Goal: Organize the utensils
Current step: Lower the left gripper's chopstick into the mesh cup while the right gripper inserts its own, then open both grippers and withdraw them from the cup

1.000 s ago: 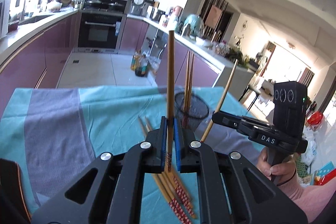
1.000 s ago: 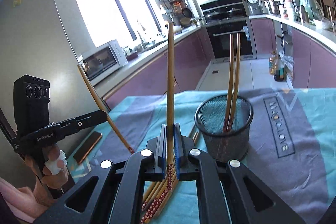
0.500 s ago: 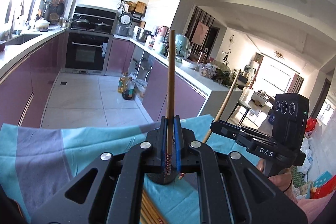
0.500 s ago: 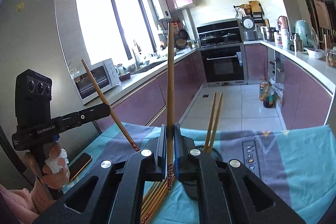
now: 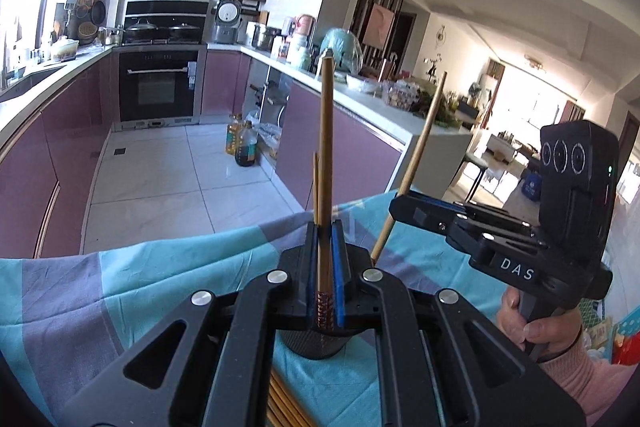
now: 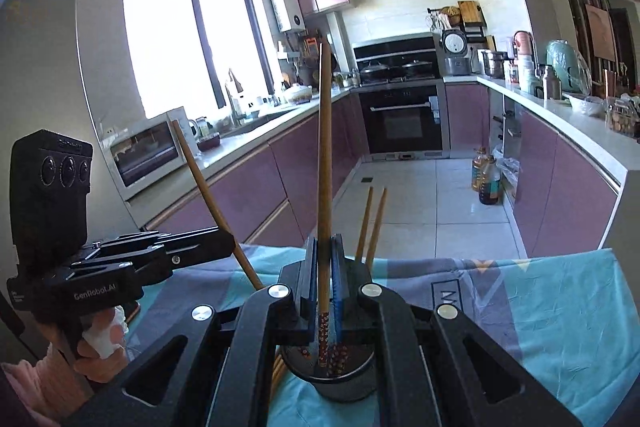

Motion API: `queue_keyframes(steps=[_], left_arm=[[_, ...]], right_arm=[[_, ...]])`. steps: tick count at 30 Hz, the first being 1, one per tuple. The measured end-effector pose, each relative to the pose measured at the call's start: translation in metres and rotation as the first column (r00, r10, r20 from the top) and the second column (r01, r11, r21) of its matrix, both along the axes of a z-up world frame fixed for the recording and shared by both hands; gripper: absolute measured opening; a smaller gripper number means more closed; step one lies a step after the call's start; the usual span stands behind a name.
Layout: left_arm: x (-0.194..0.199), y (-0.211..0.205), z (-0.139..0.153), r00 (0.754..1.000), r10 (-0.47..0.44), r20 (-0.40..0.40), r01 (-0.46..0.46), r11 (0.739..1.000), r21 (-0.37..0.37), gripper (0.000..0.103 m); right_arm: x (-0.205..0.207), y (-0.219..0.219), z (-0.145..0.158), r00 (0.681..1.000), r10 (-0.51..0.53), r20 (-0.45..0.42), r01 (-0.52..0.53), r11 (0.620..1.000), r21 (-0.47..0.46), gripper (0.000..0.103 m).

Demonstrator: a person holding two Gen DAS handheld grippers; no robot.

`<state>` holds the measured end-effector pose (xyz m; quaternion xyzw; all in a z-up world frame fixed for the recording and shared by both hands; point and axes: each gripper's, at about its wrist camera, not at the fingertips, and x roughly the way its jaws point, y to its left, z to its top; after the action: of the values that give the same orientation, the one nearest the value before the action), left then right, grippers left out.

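My left gripper [image 5: 325,233] is shut on a wooden chopstick [image 5: 326,147] that stands upright between the blue pads, patterned end down. Right below it sits the black mesh cup [image 5: 316,345]. My right gripper [image 6: 324,259] is likewise shut on its own upright chopstick [image 6: 324,147], whose patterned end hangs over the mesh cup [image 6: 340,385]. Two chopsticks [image 6: 370,223] stand in that cup. Each view shows the other gripper beside it: the right gripper [image 5: 400,205] with its slanted chopstick [image 5: 420,155], and the left gripper [image 6: 224,247] with its chopstick [image 6: 204,187]. Loose chopsticks [image 5: 280,403] lie on the cloth.
A teal and grey tablecloth [image 5: 160,275] covers the table, whose far edge drops to a tiled floor [image 6: 420,195]. Purple kitchen cabinets [image 6: 260,195] run along both sides, with an oven at the back. Oil bottles [image 5: 242,143] stand on the floor. A person's hands hold both grippers.
Both grippers have risen and shifted toward the mesh cup, each keeping its chopstick. The cup now lies right under the jaws, and less of the tablecloth shows.
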<state>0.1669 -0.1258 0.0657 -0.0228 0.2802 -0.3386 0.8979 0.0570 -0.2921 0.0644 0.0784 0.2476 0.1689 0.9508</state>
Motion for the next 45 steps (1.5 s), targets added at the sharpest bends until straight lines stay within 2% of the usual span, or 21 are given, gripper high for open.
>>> queue_keyframes(steps=[14, 20, 21, 25, 30, 33, 38, 42, 45], left_arm=[[0.019, -0.013, -0.038, 0.994, -0.037, -0.099, 0.049, 0.991, 0.122, 0.007], [0.036, -0.019, -0.045, 0.991, -0.019, -0.136, 0.035, 0.993, 0.116, 0.008], [0.037, -0.018, -0.046, 0.990, -0.017, -0.140, 0.032, 0.994, 0.108, 0.013], [0.032, -0.012, -0.046, 0.992, 0.000, -0.123, 0.012, 0.995, 0.095, 0.016], [0.012, 0.013, -0.041, 0.997, 0.063, -0.054, -0.060, 0.996, 0.061, 0.018], [-0.002, 0.032, -0.034, 0.994, 0.107, -0.004, -0.107, 0.994, 0.031, 0.027], [-0.030, 0.062, -0.030, 0.985, 0.159, 0.064, -0.161, 0.987, 0.018, 0.033], [-0.048, 0.083, -0.040, 0.980, 0.188, 0.059, -0.190, 0.981, 0.032, 0.036], [-0.057, 0.096, -0.054, 0.982, 0.188, 0.020, -0.189, 0.981, 0.043, 0.037]], right_arm=[[0.019, 0.002, -0.037, 0.987, 0.008, -0.161, -0.015, 0.999, -0.042, 0.006], [0.028, -0.001, -0.045, 0.983, -0.017, -0.183, 0.012, 0.999, -0.033, 0.008], [0.029, -0.001, -0.045, 0.983, -0.022, -0.183, 0.016, 0.999, -0.033, 0.008], [0.030, -0.003, -0.045, 0.983, -0.026, -0.180, 0.023, 1.000, -0.021, 0.010], [0.019, 0.000, -0.041, 0.989, -0.017, -0.145, 0.014, 1.000, -0.022, 0.012], [0.006, 0.004, -0.035, 0.994, 0.006, -0.112, -0.009, 1.000, -0.022, 0.019], [-0.021, 0.017, -0.027, 0.996, 0.068, -0.059, -0.070, 0.997, -0.025, 0.029], [-0.040, 0.033, -0.033, 0.990, 0.122, -0.065, -0.125, 0.991, -0.043, 0.035], [-0.047, 0.045, -0.045, 0.984, 0.152, -0.096, -0.157, 0.986, -0.053, 0.035]])
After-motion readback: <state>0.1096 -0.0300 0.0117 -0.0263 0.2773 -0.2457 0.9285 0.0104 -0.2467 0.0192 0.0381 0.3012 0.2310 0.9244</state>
